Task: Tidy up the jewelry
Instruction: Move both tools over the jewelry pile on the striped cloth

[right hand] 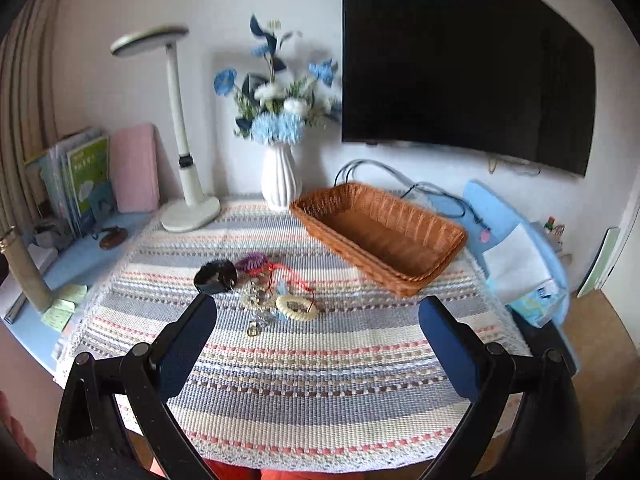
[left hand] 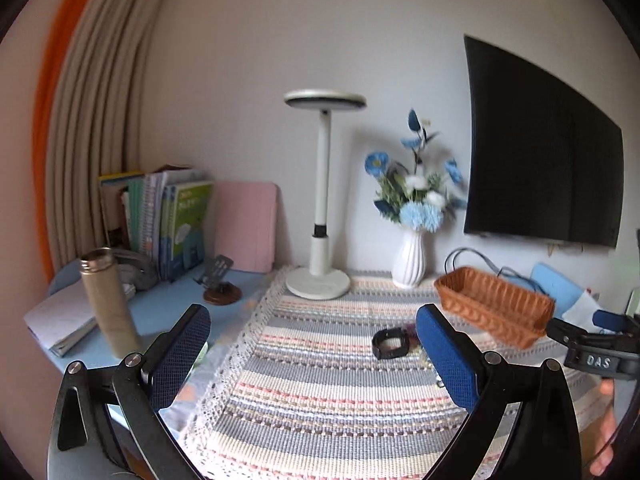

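Note:
A small heap of jewelry lies on the striped mat [right hand: 320,360]: a black band [right hand: 215,276], a purple piece [right hand: 251,262], a red cord [right hand: 288,274], a cream bangle [right hand: 296,309] and some clear beaded pieces [right hand: 256,300]. An empty wicker basket [right hand: 380,232] stands behind them to the right. My right gripper [right hand: 318,344] hovers open just in front of the heap, holding nothing. In the left wrist view my left gripper [left hand: 312,354] is open above the mat, with the black band [left hand: 390,343] between its fingers farther off and the basket [left hand: 494,306] to the right.
A white desk lamp [right hand: 184,184] and a white vase of blue flowers [right hand: 280,178] stand at the mat's back edge. Books [left hand: 176,224], a pink case [left hand: 245,226] and a beige bottle [left hand: 108,304] occupy the left. A dark screen [right hand: 460,60] hangs on the wall. Blue tissue pack [right hand: 520,264] lies right.

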Motion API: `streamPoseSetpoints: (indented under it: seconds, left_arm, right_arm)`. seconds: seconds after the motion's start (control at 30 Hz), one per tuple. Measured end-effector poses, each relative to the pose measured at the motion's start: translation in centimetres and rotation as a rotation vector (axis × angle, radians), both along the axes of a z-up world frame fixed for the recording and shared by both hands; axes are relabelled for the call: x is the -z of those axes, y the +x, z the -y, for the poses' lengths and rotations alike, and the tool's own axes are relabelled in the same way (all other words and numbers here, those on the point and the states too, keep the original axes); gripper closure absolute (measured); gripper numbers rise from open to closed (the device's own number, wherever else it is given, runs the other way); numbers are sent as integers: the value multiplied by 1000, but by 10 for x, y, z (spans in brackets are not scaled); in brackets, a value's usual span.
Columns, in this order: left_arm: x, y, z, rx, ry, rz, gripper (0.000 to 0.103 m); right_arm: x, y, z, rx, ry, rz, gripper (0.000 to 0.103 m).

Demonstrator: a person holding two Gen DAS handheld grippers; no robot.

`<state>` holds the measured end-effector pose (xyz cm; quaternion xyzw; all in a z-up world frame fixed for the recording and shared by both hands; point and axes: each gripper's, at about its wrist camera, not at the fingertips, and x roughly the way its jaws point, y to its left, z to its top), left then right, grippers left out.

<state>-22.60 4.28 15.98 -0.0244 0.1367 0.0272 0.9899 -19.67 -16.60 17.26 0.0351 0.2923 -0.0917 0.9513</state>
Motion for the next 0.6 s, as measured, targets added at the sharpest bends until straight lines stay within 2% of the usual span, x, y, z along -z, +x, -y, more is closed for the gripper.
streamPoseSetpoints:
  seconds: [0.2,0.37,0.5,0.6]
  left_arm:
    - [-9,-31,4,-9,6,79,1]
    - [-16,-53,18,-6,62,158,1]
    - [-12,-51,26,18,108,139,1]
    - [-5,-40,22,35,83,92,1]
  right_arm:
    - [-9,-29,7,23,8,65,1]
    - [-8,-39,22,40,56,78,1]
    - [-4,-41,30,54,91,77,1]
    - [0,-39,33,61,90,70,1]
